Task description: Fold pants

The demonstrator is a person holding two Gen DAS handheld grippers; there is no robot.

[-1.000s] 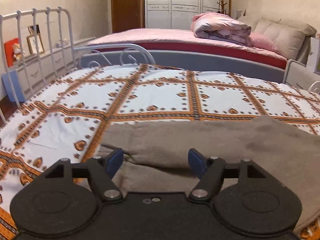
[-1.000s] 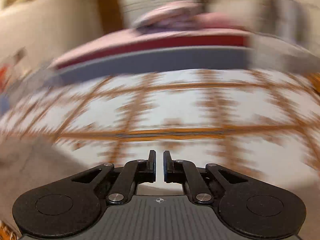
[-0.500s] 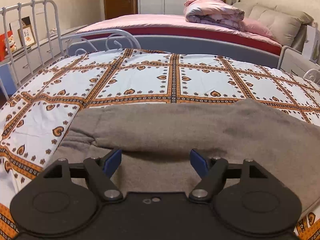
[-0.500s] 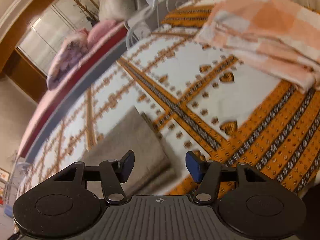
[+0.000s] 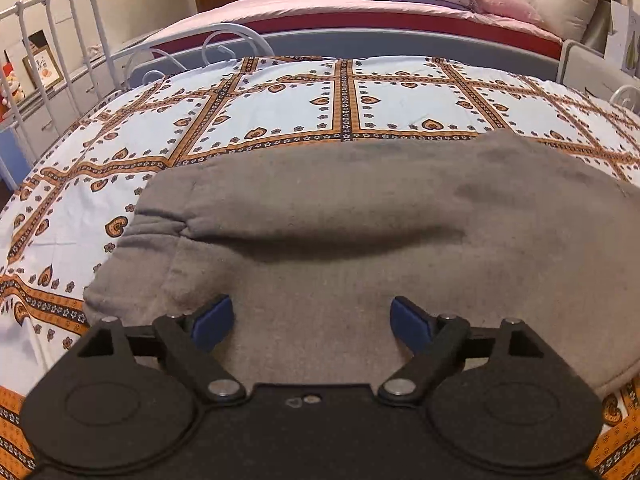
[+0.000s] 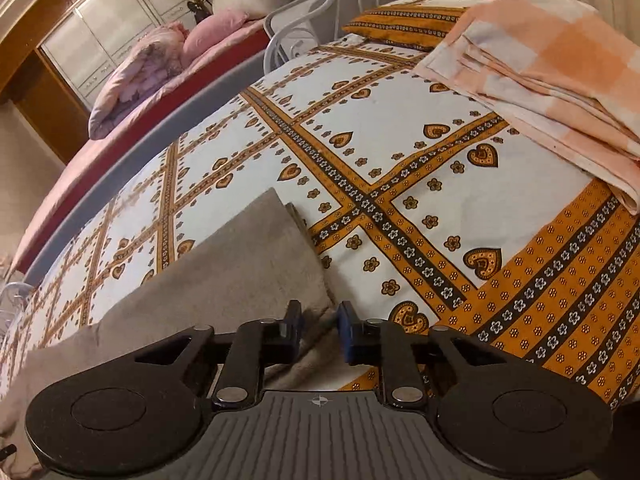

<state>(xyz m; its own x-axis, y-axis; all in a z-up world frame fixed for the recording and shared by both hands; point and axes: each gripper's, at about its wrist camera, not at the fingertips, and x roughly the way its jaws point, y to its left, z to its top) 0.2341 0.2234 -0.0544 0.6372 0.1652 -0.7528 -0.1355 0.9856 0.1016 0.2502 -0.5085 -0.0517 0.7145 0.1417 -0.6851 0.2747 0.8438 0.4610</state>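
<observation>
At the near edge of the bed, the right gripper (image 6: 319, 330) has just been closing its jaws on one end of the grey pants (image 5: 360, 216). A thin fold of the grey cloth seems to be caught between the blue pads (image 6: 347, 334), which stand only a little apart. I judge this as a grip on the cloth, but the contact is partly in shadow.

The left gripper (image 5: 312, 322) hovers low over the other end of the pants. Its jaws have just been opening and now stand wide apart, with cloth under them but nothing pressed between them.

To do this step well, I think the left gripper should go down and take both layers at the near edge. Then both hands can lift together and carry the cloth evenly, so the fold stays straight.

The pants lie flat across the near part of the patterned bedsheet (image 5: 408, 100), already doubled lengthwise, with the upper leg lying over the lower one. Further on, toward the right far corner, a folded peach checked blanket (image 6: 560, 80) lies well apart from the pants.
</observation>
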